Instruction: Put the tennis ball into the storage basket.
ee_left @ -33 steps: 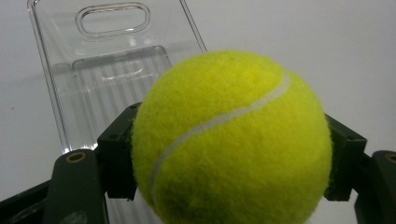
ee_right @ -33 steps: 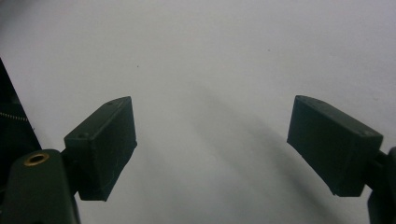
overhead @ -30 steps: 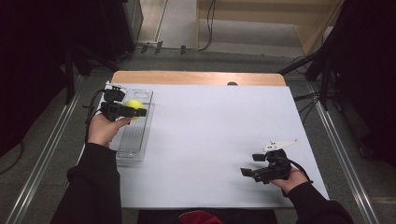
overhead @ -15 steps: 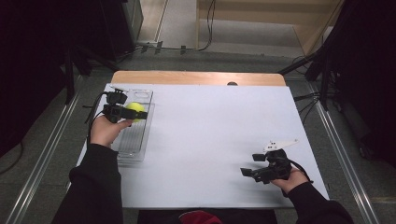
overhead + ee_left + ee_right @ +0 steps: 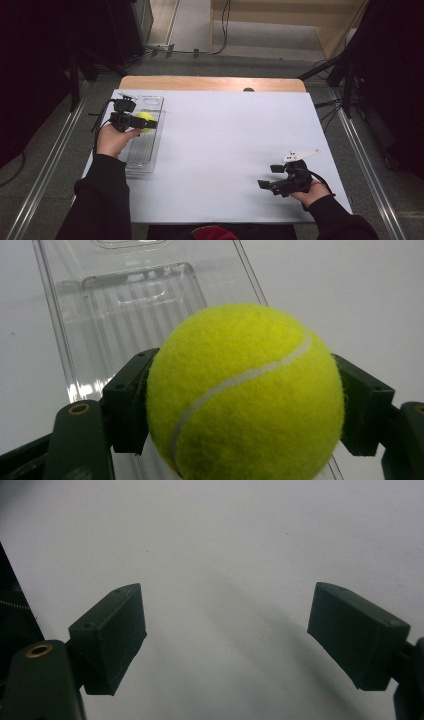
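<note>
Left gripper (image 5: 240, 410): jaws squeezed tight on yellow tennis ball (image 5: 245, 395), over clear tray (image 5: 145, 145) | right gripper (image 5: 227, 635): jaws spread wide, holding nothing, above white counter (image 5: 225, 135)

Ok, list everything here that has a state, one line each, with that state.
Left tongs: shut on the tennis ball, held over the clear tray.
Tennis ball: gripped on both sides, lifted clear of the tray.
Clear tray: lying flat at the table's left edge, nothing visible inside.
Right tongs: open, nothing between them, low over the white table.
</note>
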Demonstrator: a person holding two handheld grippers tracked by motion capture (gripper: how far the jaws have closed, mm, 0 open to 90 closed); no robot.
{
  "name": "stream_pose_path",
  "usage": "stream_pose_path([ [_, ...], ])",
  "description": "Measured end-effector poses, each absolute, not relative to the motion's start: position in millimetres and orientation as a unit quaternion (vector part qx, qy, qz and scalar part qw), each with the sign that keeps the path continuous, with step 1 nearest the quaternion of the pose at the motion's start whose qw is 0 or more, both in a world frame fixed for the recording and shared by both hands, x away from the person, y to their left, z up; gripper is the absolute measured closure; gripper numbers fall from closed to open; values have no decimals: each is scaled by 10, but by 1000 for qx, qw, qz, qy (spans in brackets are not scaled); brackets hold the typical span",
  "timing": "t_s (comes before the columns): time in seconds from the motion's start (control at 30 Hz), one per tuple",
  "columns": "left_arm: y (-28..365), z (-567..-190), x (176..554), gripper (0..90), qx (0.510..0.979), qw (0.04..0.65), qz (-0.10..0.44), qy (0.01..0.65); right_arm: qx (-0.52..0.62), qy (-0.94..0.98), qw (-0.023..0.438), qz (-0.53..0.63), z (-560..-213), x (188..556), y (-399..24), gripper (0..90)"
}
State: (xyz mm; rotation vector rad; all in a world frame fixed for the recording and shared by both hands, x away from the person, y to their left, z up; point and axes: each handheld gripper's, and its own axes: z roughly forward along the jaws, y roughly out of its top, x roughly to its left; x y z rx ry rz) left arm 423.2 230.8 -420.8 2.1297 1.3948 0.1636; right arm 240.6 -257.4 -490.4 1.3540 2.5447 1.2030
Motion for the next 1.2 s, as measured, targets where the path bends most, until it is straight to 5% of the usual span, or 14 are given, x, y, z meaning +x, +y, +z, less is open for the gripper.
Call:
stream_pose_path([
  [0.5,2308,-4084,4197,218,790,308,80,524,433,814,7,386,-4908,2413,-2572,135],
  [1.2,2034,-3945,4118,219,804,342,40,484,435,811,7,392,-4910,2415,-2609,135],
])
